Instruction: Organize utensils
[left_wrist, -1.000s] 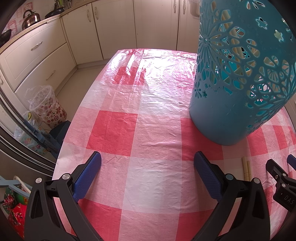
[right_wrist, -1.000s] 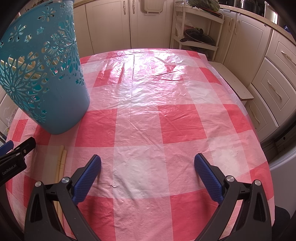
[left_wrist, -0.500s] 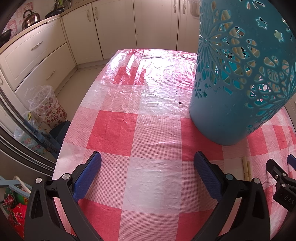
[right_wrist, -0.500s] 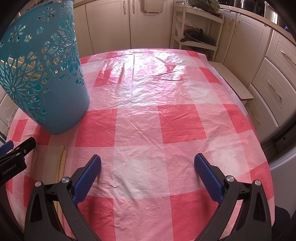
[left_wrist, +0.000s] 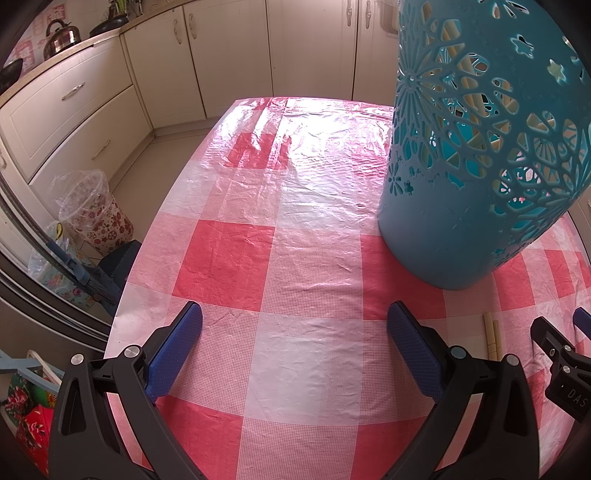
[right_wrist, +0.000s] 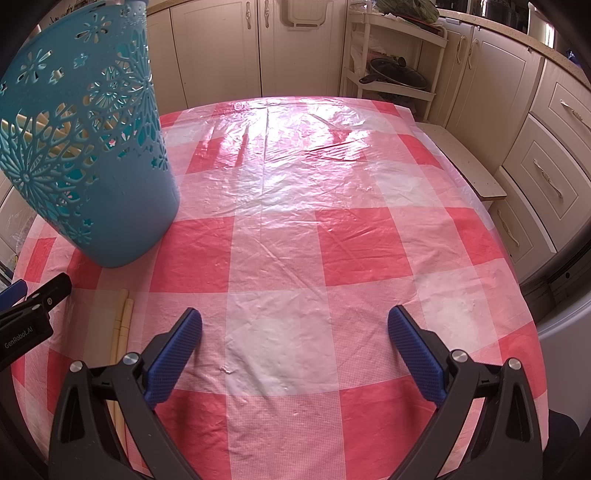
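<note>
Both grippers, left and right, hovered with fingers apart and empty. Two chopsticks lay on the desk between them, near the holder. They looked light, stiff and slippery; pinching both together mid-length seemed safest.

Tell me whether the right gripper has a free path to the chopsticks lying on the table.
Probably yes. The right gripper is open and holds nothing, and the chopsticks lie flat just to its left, short of the blue basket. Only the left gripper, close on their far side, might crowd it.
</note>
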